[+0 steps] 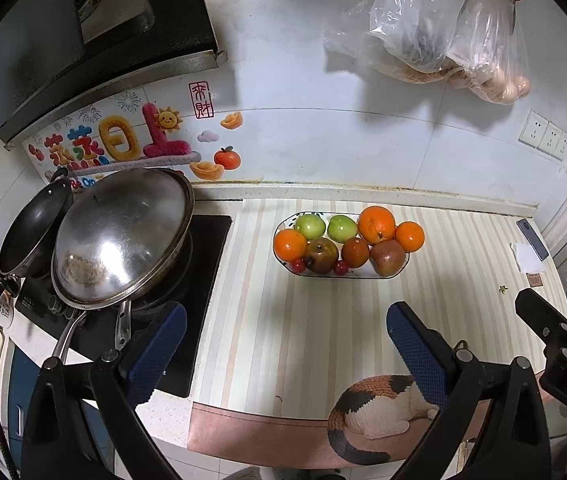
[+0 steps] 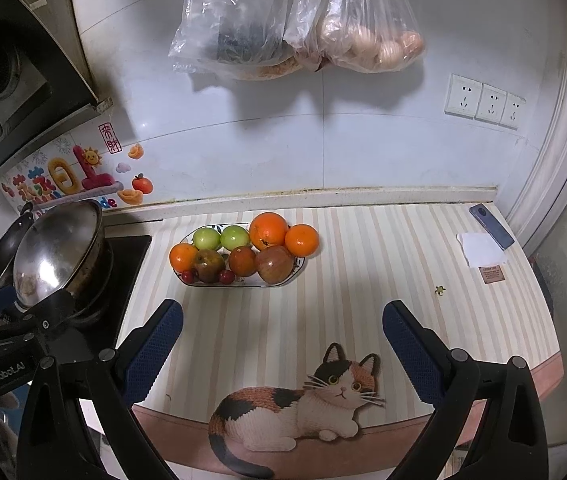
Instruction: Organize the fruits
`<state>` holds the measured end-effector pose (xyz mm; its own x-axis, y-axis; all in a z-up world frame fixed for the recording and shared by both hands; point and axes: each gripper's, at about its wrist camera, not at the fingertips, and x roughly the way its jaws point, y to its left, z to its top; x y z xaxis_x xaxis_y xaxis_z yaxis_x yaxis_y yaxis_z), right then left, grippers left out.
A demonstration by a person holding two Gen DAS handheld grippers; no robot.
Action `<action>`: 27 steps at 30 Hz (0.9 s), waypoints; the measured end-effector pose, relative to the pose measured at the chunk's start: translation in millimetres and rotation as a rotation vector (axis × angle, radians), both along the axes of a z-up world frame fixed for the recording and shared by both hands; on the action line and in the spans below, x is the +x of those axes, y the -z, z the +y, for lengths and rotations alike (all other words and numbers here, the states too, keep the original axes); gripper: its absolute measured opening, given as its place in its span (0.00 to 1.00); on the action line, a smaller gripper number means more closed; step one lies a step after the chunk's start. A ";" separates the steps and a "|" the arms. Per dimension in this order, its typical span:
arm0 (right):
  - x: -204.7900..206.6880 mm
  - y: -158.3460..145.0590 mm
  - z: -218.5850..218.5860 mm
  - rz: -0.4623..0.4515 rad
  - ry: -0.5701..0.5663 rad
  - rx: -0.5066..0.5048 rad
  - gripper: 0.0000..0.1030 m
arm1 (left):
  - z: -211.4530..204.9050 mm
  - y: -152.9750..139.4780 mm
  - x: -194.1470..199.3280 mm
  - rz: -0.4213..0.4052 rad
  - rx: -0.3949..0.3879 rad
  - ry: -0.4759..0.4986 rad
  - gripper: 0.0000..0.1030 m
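Left wrist view: left gripper (image 1: 285,354) spread wide, nothing held, above striped mat on bench (image 1: 303,320). Plate of fruit (image 1: 341,246) ahead, mid-mat: oranges, green and red apples, cherries. "DAS" read on right gripper's body at right edge. Wall sticker (image 1: 123,140) with Chinese characters.

Right wrist view: right gripper (image 2: 283,350) wide apart, empty. Same plate (image 2: 243,256) beyond. "GenRobot.AI" on left gripper's body.

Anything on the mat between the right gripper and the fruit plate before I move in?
No. The right wrist view shows only bare striped mat between the open right gripper and the fruit plate.
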<state>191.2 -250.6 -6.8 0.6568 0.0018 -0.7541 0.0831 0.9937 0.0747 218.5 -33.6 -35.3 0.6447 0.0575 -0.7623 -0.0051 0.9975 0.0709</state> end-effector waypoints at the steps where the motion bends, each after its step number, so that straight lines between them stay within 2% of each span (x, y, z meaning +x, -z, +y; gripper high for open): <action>1: 0.0 0.6 -1.1 0.001 -0.001 0.003 0.99 | 0.0 0.1 0.1 0.001 -0.001 0.000 1.00; 27: -10.1 -4.7 0.0 -0.003 -0.006 -0.005 0.99 | -2.1 -4.9 -11.3 -0.009 -0.012 0.005 1.00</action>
